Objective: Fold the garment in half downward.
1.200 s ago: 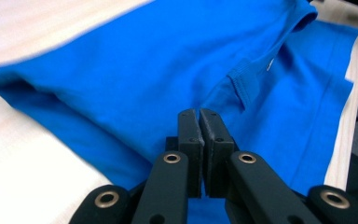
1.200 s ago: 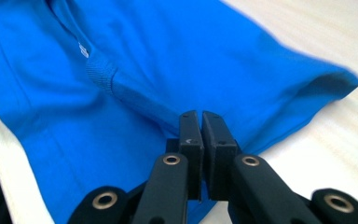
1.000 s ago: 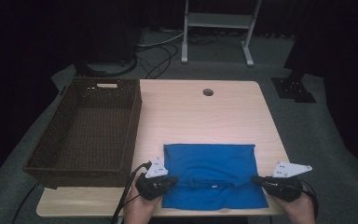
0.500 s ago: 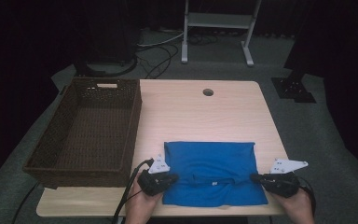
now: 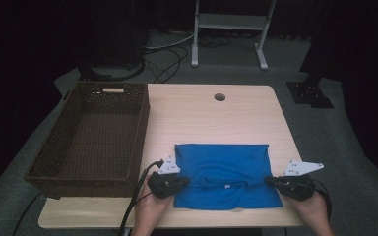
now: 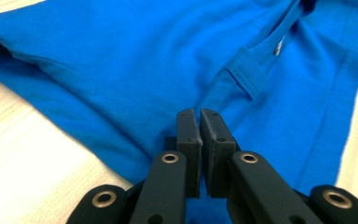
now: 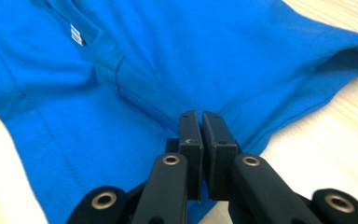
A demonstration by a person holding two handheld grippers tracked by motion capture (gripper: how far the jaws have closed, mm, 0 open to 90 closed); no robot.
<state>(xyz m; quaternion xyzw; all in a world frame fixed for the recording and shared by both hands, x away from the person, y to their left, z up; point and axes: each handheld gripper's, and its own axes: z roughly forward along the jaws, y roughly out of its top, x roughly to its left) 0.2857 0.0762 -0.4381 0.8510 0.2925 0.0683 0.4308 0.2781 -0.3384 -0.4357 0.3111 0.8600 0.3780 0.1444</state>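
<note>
Both grippers, left (image 5: 179, 182) and right (image 5: 271, 181), have their fingers pinched shut on the near fold of the blue shirt (image 5: 226, 167). The shirt lies partly folded at the near edge of the desk (image 5: 211, 118), collar and tag showing. By the look of it, folding is midway, and the basket (image 5: 91, 135) to the left holds nothing yet.

blue t-shirt (image 5: 226, 167), folded to a rectangle, flat at the table's six o'clock edge, neck opening with white label toward six o'clock, slightly rumpled there
</note>
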